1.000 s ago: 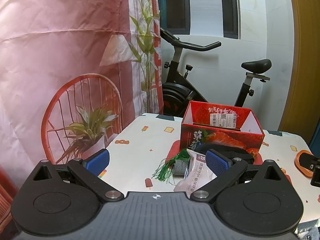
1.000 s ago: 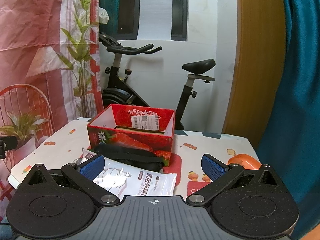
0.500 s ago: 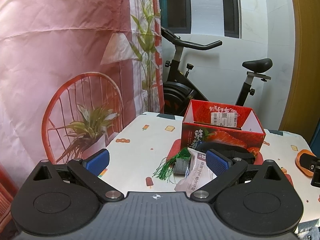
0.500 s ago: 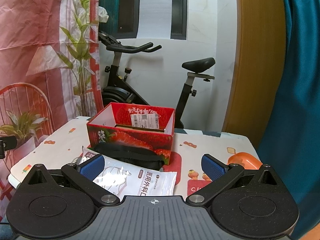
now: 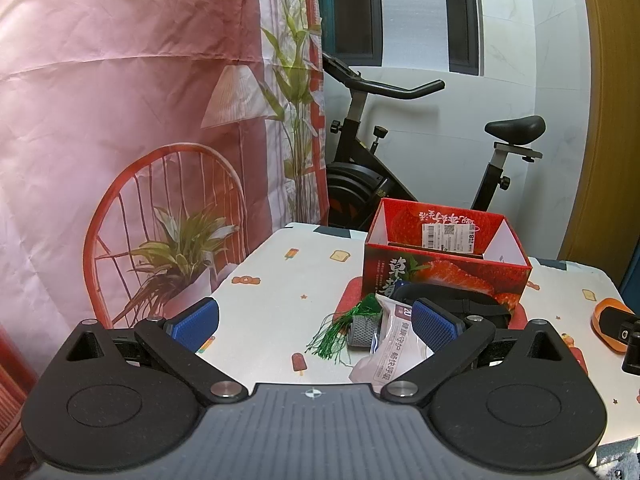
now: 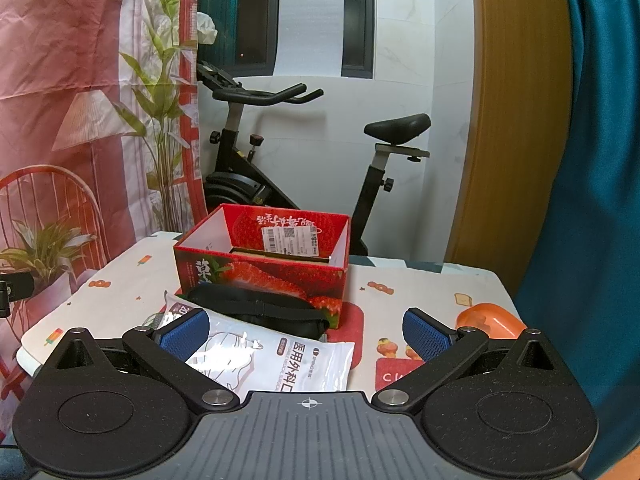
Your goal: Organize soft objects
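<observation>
Presently, your left gripper (image 5: 316,318) and right gripper (image 6: 306,330) both hang above the near edge of the table (image 5: 280,280) with their blue pads spread wide and nothing between them. Items on the table: 1 red strawberry box (image 6: 264,276), open-topped (a barcode label on its inner back wall); 1 black pouch (image 6: 256,310) lying against the box front; 1 white mask packet (image 6: 276,360) just in front of the pouch; 1 green tassel (image 5: 340,326) left of the packet; 1 orange object (image 6: 490,322) at the right edge.
</observation>
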`<action>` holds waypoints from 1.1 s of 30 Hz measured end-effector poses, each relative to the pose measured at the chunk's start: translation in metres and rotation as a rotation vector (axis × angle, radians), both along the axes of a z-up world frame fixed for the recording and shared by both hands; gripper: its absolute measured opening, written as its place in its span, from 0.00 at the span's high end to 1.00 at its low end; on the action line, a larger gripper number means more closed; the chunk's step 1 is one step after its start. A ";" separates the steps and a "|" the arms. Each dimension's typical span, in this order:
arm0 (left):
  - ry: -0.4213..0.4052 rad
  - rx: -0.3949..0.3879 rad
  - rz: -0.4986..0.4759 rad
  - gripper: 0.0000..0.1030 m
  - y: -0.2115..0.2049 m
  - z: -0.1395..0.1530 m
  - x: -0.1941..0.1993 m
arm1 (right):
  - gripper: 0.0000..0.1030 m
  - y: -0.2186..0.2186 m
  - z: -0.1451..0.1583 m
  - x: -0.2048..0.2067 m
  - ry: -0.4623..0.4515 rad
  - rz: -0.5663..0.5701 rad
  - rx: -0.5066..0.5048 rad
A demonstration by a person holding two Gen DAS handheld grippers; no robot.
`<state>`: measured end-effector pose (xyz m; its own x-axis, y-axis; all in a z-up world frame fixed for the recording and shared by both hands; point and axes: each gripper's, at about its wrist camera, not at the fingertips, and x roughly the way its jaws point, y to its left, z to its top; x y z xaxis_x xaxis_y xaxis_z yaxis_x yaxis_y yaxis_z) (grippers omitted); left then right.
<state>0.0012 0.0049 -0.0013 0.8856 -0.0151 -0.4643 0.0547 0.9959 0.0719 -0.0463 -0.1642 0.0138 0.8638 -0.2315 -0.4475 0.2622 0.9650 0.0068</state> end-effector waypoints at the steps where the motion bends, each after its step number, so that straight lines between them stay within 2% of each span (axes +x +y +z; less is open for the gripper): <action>1: 0.000 0.000 0.000 0.00 0.000 0.000 0.000 | 0.00 0.000 0.000 0.000 0.000 0.000 0.000; 29: 0.002 0.005 -0.003 0.00 0.001 -0.002 0.000 | 0.00 0.001 -0.003 0.001 -0.004 0.008 0.019; 33: -0.004 0.012 -0.010 0.00 0.003 -0.003 0.004 | 0.00 -0.005 -0.002 0.001 -0.071 0.062 0.075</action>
<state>0.0055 0.0080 -0.0040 0.8871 -0.0184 -0.4611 0.0646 0.9943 0.0846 -0.0457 -0.1695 0.0116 0.9054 -0.1451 -0.3989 0.1984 0.9754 0.0956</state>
